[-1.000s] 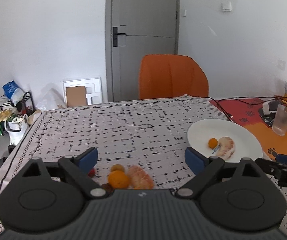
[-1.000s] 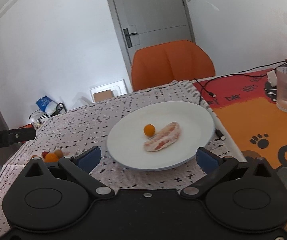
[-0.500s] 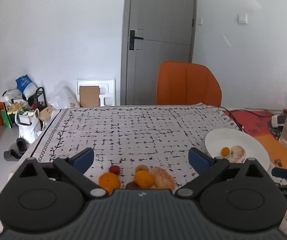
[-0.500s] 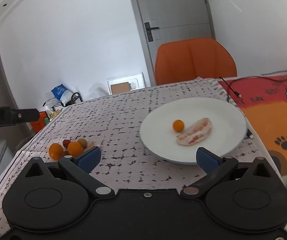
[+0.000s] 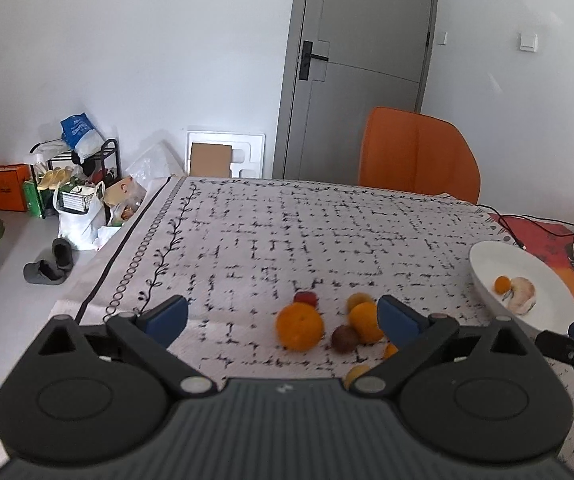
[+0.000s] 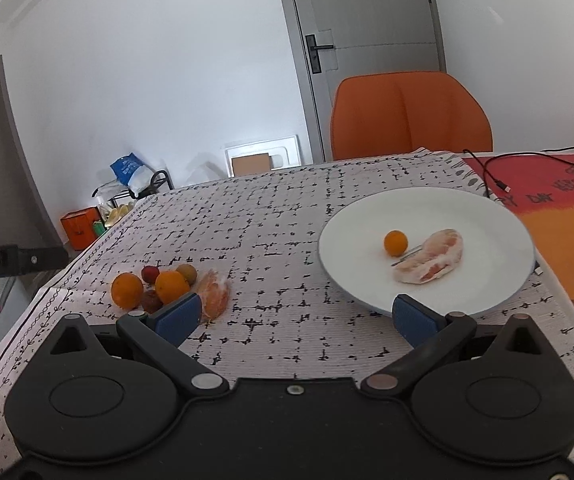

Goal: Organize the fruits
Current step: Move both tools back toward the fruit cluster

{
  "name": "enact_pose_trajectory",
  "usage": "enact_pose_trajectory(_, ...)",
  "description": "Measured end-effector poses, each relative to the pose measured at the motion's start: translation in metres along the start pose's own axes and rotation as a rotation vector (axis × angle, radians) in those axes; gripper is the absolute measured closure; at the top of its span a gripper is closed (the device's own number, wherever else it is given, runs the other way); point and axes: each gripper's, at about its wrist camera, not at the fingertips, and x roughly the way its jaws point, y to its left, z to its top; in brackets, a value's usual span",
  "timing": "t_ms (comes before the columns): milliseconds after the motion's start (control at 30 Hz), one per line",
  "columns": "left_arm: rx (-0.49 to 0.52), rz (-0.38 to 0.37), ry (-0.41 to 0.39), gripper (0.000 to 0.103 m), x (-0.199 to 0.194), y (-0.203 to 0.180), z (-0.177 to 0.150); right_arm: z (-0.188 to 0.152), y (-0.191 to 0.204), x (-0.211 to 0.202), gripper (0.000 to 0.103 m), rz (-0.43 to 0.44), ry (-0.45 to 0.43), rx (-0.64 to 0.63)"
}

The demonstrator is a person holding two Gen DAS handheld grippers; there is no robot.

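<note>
We see a table under a white tablecloth (image 6: pixel 271 240) printed with broken black lines, a vine border running along its left edge. Our left gripper (image 5: pixel 283 314) has its blue pads wide apart, just opened a little further, with nothing pressed between them — the heap of fruit (image 5: pixel 327 322) lies on the cloth past the tips, near the front edge: two oranges, a small red fruit, a brownish one and a yellowish one. In the right wrist view a peeled orange (image 6: pixel 215 294) lies at the right end of that heap. Our right gripper (image 6: pixel 295 316) is also spread, empty, over bare cloth between the heap and a white plate (image 6: pixel 495 232). The plate sits toward the cloth's right edge and holds a small orange fruit (image 6: pixel 395 243) just beside a peeled pinkish segment (image 6: pixel 431 258). Right of the cloth lies a red and orange mat (image 6: pixel 567 220) with paw prints and a black cable. Behind the far edge stands an orange chair (image 6: pixel 407 116), then a grey door (image 5: pixel 367 60) and white walls; bags and a small rack (image 5: pixel 79 172) clutter the floor at the left.
</note>
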Motion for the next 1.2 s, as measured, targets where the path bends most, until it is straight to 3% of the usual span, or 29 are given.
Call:
enact_pose_trajectory(200, 0.004, -0.028, 0.02, 0.003, 0.003, 0.013, -0.012, -0.001, 0.005, 0.008, 0.0, 0.079, 0.039, 0.04)
enact_pose_trajectory(300, -0.046, -0.033, 0.032, 0.003, 0.004, 0.023, -0.016, -0.003, 0.012, 0.013, 0.0, 0.077, 0.049, 0.029)
enact_pose_trajectory(433, -0.055, 0.026, 0.07, 0.003, 0.009, 0.029, -0.02, -0.007, 0.017, 0.02, 0.0, 0.107, 0.062, 0.044)
enact_pose_trajectory(933, -0.1, -0.028, 0.094, 0.0, 0.019, 0.04, -0.036, -0.017, 0.034, 0.041, 0.0, 0.135, 0.086, -0.001)
enact_pose_trajectory(1200, -0.087, -0.069, 0.099, 0.0, 0.029, 0.025, -0.036, -0.019, 0.031, 0.048, 0.017, 0.13, 0.095, -0.019)
